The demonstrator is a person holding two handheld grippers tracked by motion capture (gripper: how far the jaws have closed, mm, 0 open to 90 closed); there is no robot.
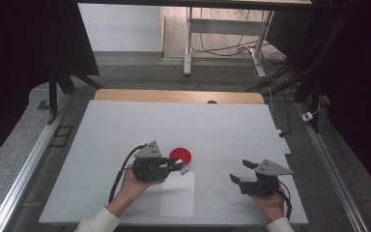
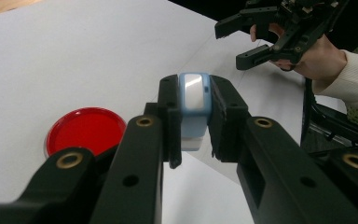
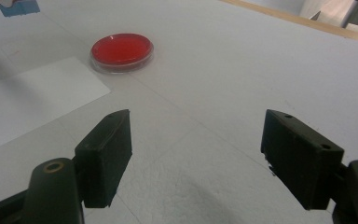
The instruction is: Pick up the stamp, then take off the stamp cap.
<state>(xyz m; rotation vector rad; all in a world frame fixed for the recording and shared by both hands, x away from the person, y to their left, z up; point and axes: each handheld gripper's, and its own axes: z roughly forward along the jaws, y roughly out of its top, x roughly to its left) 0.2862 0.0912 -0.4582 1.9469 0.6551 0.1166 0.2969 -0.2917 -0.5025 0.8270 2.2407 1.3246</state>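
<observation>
Smooth blue-white rounded block (image 2: 194, 109) in left tool (image 2: 193, 116), nr glossy red round dish (image 2: 86, 130).

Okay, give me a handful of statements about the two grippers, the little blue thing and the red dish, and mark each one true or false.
1. The left gripper is clamped on a small blue and white object. True.
2. The right gripper holds the red dish. False: its jaws stand wide apart with nothing between them, and the dish sits on the table farther off.
3. The red dish rests on the white table cover, beside a white sheet of paper. True.
4. The blue and white object lies inside the red dish. False: it is held between the left gripper's jaws, apart from the dish.
5. The red dish is stacked on top of the paper. False: it sits just off the sheet's corner.
</observation>
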